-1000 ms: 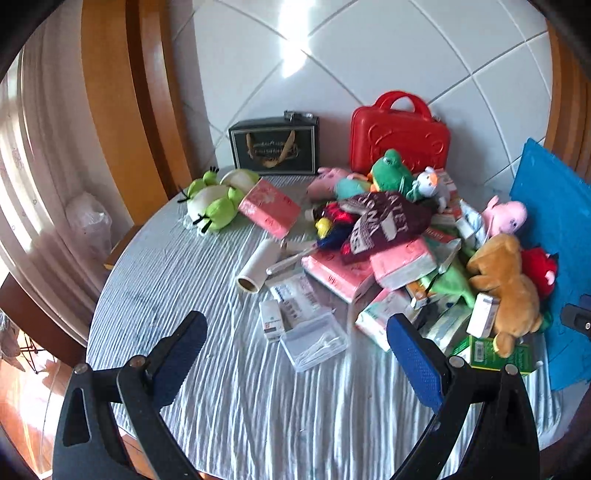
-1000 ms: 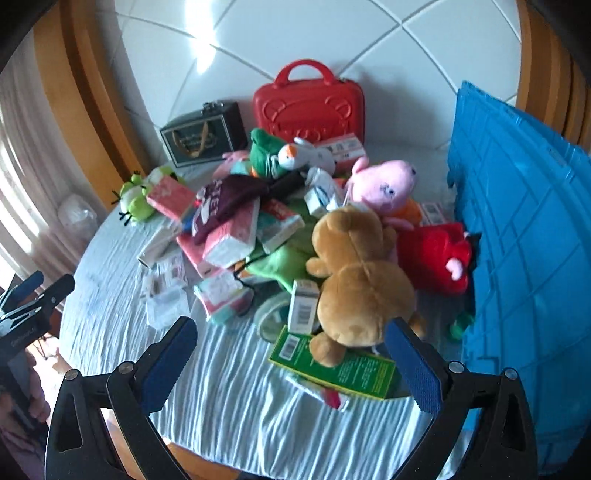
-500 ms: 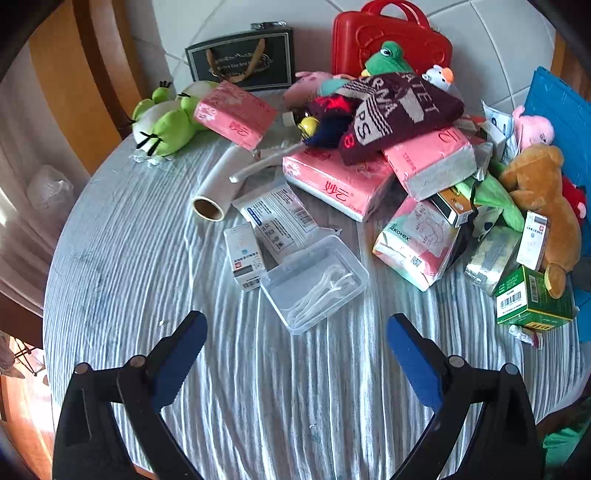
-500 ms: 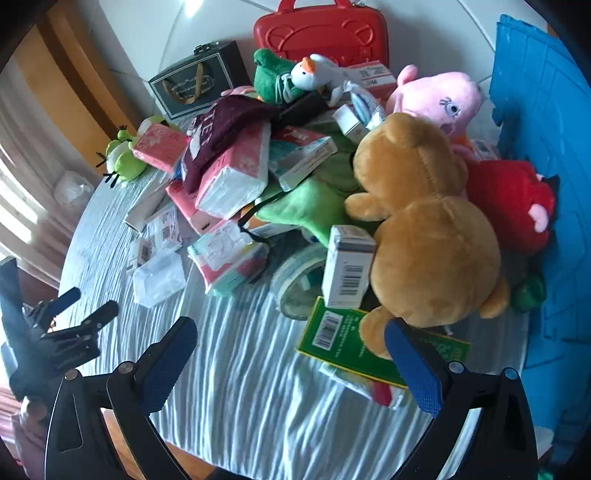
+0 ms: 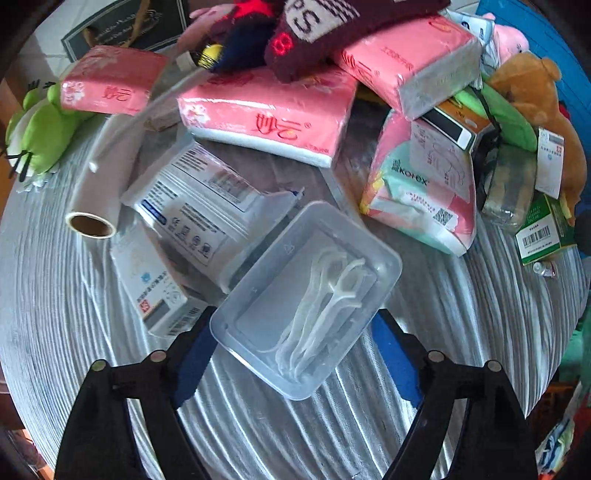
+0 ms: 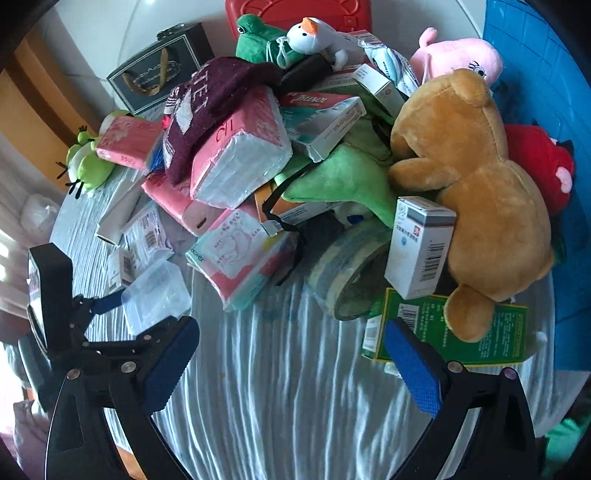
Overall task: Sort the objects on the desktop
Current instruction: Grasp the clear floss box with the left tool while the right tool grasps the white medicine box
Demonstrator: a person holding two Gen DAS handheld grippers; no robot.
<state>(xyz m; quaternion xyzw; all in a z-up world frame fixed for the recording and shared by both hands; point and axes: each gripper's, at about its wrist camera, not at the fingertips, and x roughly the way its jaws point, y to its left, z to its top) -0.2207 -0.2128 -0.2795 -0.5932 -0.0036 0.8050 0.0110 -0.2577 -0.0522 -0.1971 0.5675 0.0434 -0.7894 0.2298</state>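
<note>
A clear plastic box (image 5: 306,295) with white floss picks (image 5: 325,295) inside lies on the grey striped tablecloth (image 5: 74,295). My left gripper (image 5: 295,354) points down over it. Its jaws are closing with the box between the blue pads, which stand close against its two sides. In the right wrist view the same box (image 6: 155,295) sits between the left gripper's (image 6: 144,310) fingers. My right gripper (image 6: 291,373) is open over bare cloth, with nothing between its fingers. Just beyond it lie a green carton (image 6: 480,332) and a tape roll (image 6: 347,273).
A heap fills the table's far side: pink tissue packs (image 5: 266,114), a maroon knit (image 6: 207,110), medicine boxes (image 6: 421,247), a brown bear (image 6: 472,184), green, pink and red plush toys. A blue crate (image 6: 535,74) stands at right, a red case (image 6: 295,11) and dark bag (image 6: 159,77) at the back.
Both grippers have come down toward the table. The left one has dropped over the clear box and its jaws have narrowed around it. The right one now hangs nearer the green carton.
</note>
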